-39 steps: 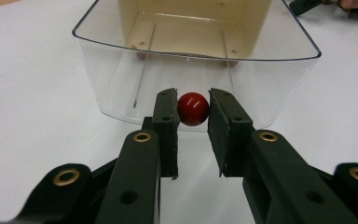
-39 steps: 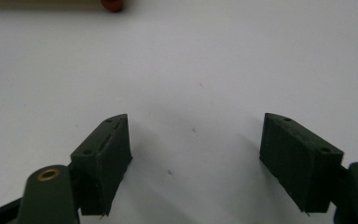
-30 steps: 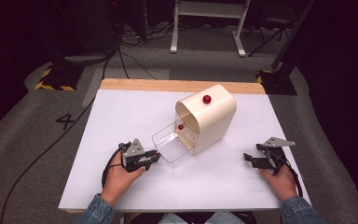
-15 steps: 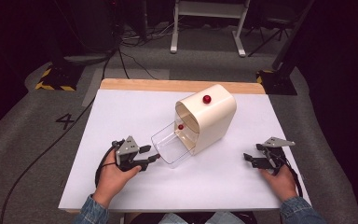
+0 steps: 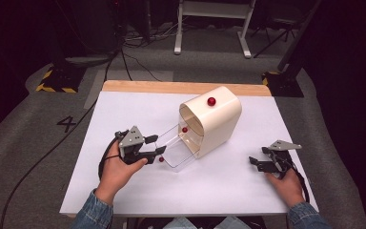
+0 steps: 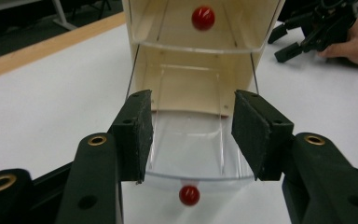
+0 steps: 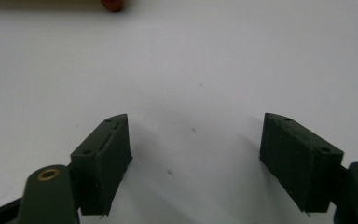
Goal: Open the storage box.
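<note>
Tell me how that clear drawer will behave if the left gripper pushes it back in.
The clear drawer looks thin and rigid, so it probably slides rather than flexes. Its glossy walls may slip against the fingers. The cream box seems light and could shift on the smooth white table.

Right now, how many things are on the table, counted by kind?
Cream cabinet: 1
Clear drawers, pulled out: 1
Red knobs: 3
Grippers, left gripper and right gripper: 2
Total: 7
</note>
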`<state>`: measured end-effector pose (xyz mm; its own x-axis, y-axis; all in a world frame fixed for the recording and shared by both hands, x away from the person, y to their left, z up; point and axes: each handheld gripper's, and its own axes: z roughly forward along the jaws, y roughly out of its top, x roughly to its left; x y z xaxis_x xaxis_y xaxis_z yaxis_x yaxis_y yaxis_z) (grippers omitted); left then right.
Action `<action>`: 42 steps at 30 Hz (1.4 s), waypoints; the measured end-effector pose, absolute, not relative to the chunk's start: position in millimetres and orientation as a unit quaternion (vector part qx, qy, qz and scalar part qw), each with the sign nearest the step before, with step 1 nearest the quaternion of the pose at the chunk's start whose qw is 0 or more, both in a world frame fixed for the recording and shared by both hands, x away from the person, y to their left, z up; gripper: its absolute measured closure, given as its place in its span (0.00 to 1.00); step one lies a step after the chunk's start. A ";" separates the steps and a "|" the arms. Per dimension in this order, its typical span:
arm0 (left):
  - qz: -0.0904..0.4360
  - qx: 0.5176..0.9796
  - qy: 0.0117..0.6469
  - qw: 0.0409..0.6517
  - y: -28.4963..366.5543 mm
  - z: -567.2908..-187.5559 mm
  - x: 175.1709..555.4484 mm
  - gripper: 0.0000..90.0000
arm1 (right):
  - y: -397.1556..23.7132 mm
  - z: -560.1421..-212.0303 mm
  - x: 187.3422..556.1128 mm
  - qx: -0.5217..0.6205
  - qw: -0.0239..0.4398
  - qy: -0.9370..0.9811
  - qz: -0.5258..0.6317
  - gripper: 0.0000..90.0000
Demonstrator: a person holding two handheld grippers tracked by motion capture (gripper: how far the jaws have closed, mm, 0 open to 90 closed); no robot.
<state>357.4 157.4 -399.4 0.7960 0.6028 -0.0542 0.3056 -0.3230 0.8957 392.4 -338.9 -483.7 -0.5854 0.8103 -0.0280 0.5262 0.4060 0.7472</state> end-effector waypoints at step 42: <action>0.141 0.788 0.243 0.548 100.9 -405.6 403.1 0.82 | -338.3 -483.7 391.8 0.410 0.202 0.815 0.357 0.27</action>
<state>403.1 100.9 -405.6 0.8421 0.5376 -0.0436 0.2276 -0.2808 0.9324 391.8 -338.3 -483.7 -0.5829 0.8117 -0.0367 0.5229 0.4093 0.7477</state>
